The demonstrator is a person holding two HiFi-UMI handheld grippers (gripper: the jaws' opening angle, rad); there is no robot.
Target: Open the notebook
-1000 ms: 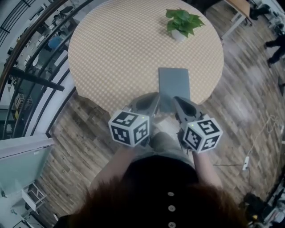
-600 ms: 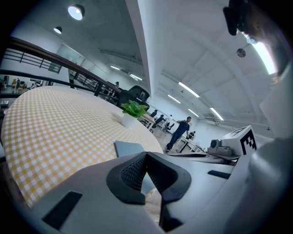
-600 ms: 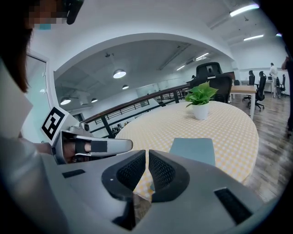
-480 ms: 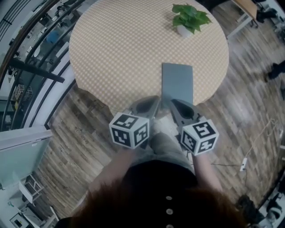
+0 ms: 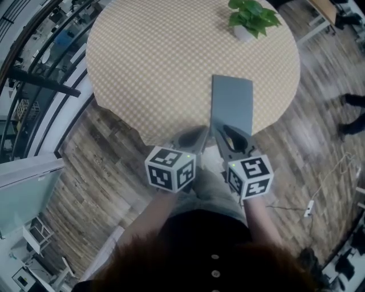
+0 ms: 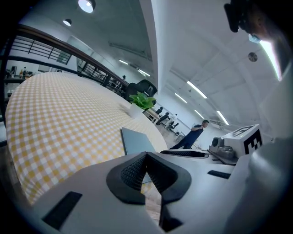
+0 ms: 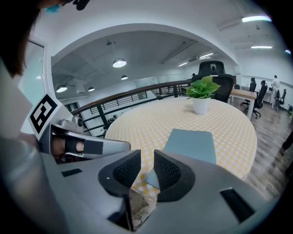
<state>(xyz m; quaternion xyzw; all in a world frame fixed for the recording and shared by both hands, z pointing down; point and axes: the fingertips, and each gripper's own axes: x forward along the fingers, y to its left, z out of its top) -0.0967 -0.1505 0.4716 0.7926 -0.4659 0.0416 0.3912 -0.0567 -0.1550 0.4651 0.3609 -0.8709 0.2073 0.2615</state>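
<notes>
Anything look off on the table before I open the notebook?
Nothing stands out. The notebook lies flat and closed near the table's near edge, the plant stands upright at the far side, and nothing is spilled.

The thin, rectangular grey-blue notebook (image 5: 232,105) lies closed and flat, right of centre in the head view, on the checked surface's (image 5: 154,63) near edge.

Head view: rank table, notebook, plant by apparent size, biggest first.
1. table: fills most of the upper frame.
2. notebook: grey, closed, at the table's near edge.
3. plant: looks smallest, but it stands farthest from the camera, so its gap to the notebook may be overstated.
</notes>
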